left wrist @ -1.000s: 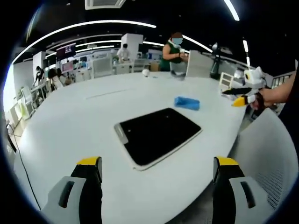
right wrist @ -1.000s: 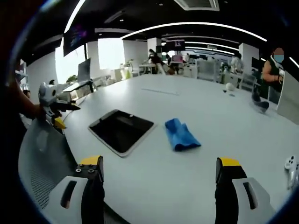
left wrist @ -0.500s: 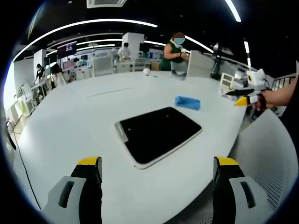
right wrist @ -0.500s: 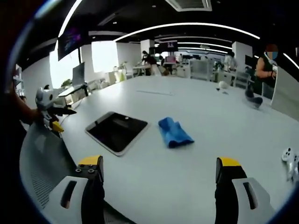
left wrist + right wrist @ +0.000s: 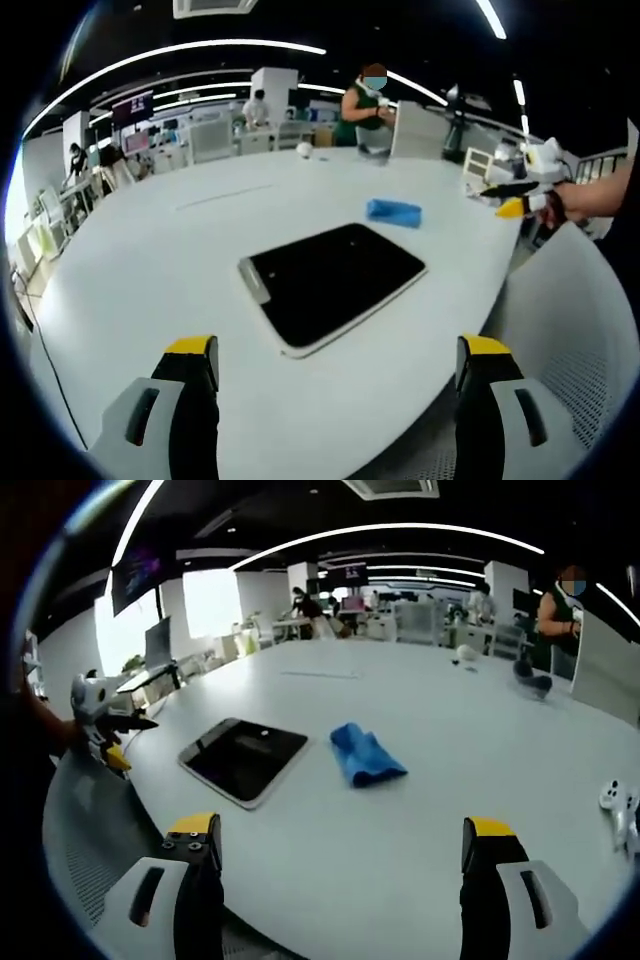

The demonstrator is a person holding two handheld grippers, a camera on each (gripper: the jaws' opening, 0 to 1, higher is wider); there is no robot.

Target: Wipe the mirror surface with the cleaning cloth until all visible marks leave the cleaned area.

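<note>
A dark rectangular mirror with a pale frame lies flat on the white table, ahead of my left gripper, whose jaws stand wide apart with nothing between them. Beyond it lies a crumpled blue cloth. In the right gripper view the mirror lies left of the blue cloth, both ahead of my open, empty right gripper. The right gripper shows at the table's right edge in the left gripper view; the left gripper appears at the far left in the right gripper view.
A white controller lies near the table's right edge. A grey mesh chair back stands beside the table. A small white ball and a dark object rest at the far side. People stand by desks in the background.
Both cameras shifted slightly; the mirror and cloth sit a little further left in the right gripper view. Nothing on the table has moved and both grippers stay open.
</note>
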